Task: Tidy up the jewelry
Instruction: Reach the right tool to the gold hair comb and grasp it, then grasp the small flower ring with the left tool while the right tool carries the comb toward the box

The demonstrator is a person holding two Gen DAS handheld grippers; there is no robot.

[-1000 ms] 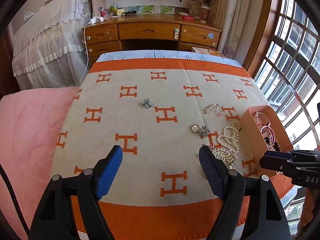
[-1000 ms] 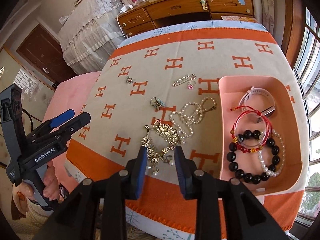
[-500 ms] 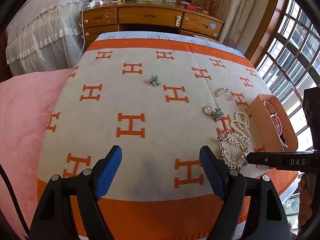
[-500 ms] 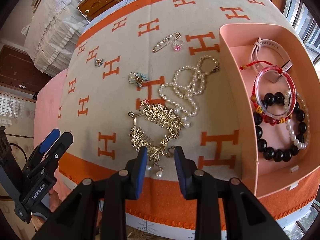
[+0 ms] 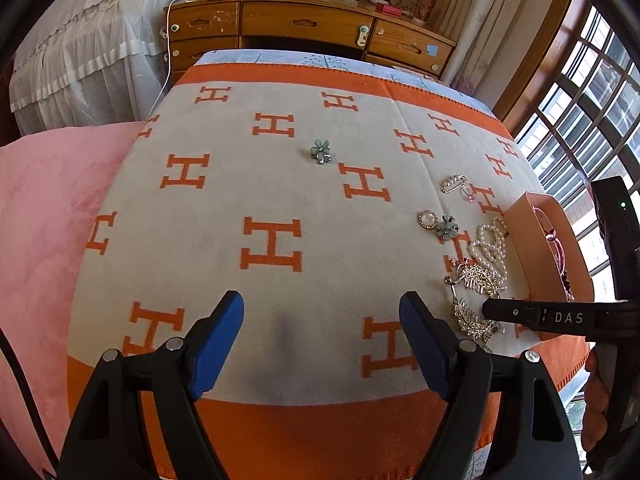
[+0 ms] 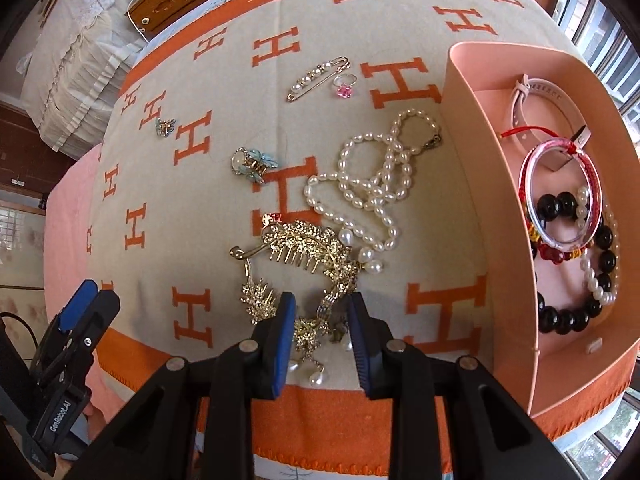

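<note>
A gold rhinestone hair comb (image 6: pixel 304 256) with pearl drops lies near the blanket's front edge; it also shows in the left wrist view (image 5: pixel 476 292). My right gripper (image 6: pixel 320 312) is open, its blue pads straddling the comb's lower end. A pearl necklace (image 6: pixel 376 184), a pearl pin (image 6: pixel 316 78), a pink ring (image 6: pixel 345 87) and blue flower brooches (image 6: pixel 252 164) lie beyond. The pink box (image 6: pixel 492 208) at right holds several bracelets. My left gripper (image 5: pixel 322 320) is open and empty over bare blanket; a lone flower brooch (image 5: pixel 321 151) lies ahead.
The jewelry lies on an orange and beige H-pattern blanket (image 5: pixel 272 240). A pink cushion (image 5: pixel 40 216) is at left, a wooden dresser (image 5: pixel 304 28) behind, windows (image 5: pixel 592 92) at right.
My right gripper has come down and forward until its pads straddle the comb's lower end. My left gripper has moved forward and lower over the blanket.
</note>
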